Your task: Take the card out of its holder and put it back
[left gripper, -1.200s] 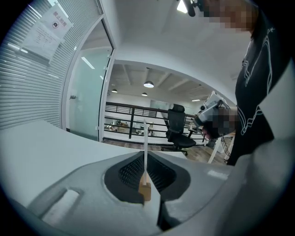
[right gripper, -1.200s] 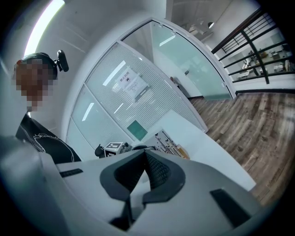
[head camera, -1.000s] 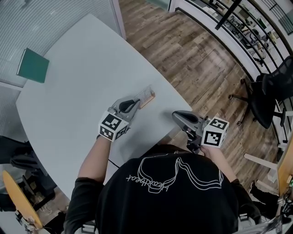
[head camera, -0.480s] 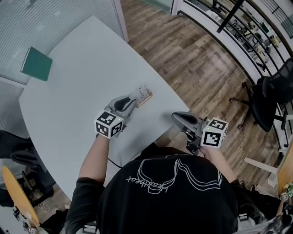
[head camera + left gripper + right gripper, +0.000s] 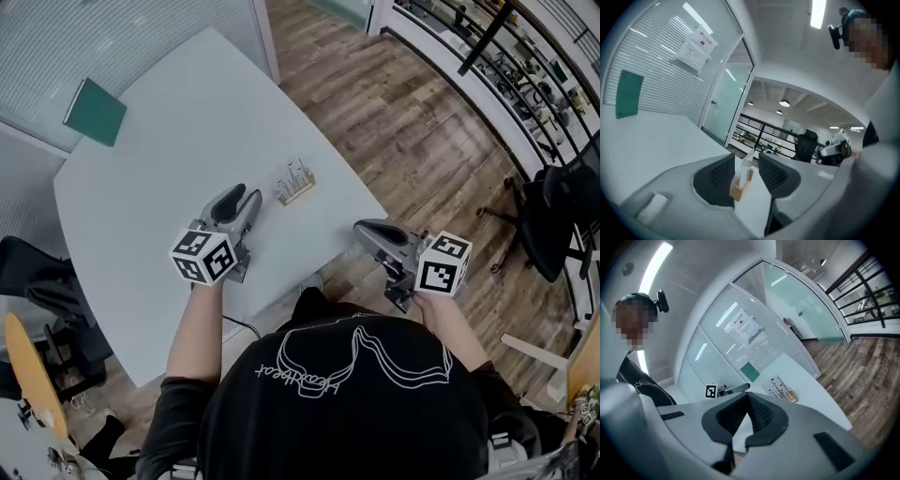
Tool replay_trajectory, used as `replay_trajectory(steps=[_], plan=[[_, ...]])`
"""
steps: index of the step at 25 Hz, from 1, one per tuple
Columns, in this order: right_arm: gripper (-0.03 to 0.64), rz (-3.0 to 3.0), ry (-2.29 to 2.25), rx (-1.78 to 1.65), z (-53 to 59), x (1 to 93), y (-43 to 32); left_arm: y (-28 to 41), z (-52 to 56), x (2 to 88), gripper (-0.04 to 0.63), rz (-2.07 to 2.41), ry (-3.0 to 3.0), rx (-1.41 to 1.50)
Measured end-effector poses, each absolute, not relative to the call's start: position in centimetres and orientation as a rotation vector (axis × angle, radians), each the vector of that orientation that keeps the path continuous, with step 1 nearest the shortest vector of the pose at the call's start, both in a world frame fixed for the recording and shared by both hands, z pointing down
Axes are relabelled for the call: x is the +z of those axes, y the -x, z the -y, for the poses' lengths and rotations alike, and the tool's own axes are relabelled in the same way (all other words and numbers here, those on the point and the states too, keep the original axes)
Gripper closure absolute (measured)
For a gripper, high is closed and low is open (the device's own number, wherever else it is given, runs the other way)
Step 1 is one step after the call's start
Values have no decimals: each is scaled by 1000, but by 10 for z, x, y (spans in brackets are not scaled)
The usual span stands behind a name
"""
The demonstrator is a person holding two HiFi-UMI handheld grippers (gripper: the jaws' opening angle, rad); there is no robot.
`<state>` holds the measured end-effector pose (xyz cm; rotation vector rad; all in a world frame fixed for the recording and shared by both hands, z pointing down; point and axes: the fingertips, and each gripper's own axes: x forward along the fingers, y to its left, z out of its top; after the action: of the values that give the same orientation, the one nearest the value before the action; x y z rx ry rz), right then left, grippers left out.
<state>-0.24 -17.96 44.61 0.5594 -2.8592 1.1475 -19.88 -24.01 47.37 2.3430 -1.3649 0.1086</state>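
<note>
I'm looking into an office — a big white meeting table [image 5: 141, 187] stands on wood-plank flooring [image 5: 403, 141], with a black swivel chair [image 5: 558, 202] off to one side. Glass partitions with slatted blinds [image 5: 661, 84] carry a posted notice [image 5: 696, 47] — round ceiling lights [image 5: 784, 103] shine above a black railing [image 5: 754, 136].

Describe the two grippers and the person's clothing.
The left gripper and right gripper are grey, each with dark textured jaws and a white cube bearing black square markers. The person wears a black shirt with a white line print.
</note>
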Motion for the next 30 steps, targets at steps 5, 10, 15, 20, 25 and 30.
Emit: replay_trajectory(steps=[5, 10, 15, 20, 25, 30], plan=[[607, 2924, -495, 1075, 161, 426, 1, 177, 195, 433, 440, 1355, -2305, -7], [607, 2979, -445, 979, 139, 405, 3, 132, 144, 391, 446, 1258, -2384, -47], [607, 3044, -374, 872, 100, 389, 4, 88, 85, 376, 536, 1183, -2435, -57], [607, 3072, -307, 828, 63, 383, 0, 64, 45, 373, 569, 1200, -2482, -9], [607, 3103, -223, 836, 57, 369, 5, 59, 46, 366, 578, 1204, -2479, -41], [607, 3092, -218, 787, 51, 367, 5, 54, 43, 362, 581, 1212, -2506, -32]])
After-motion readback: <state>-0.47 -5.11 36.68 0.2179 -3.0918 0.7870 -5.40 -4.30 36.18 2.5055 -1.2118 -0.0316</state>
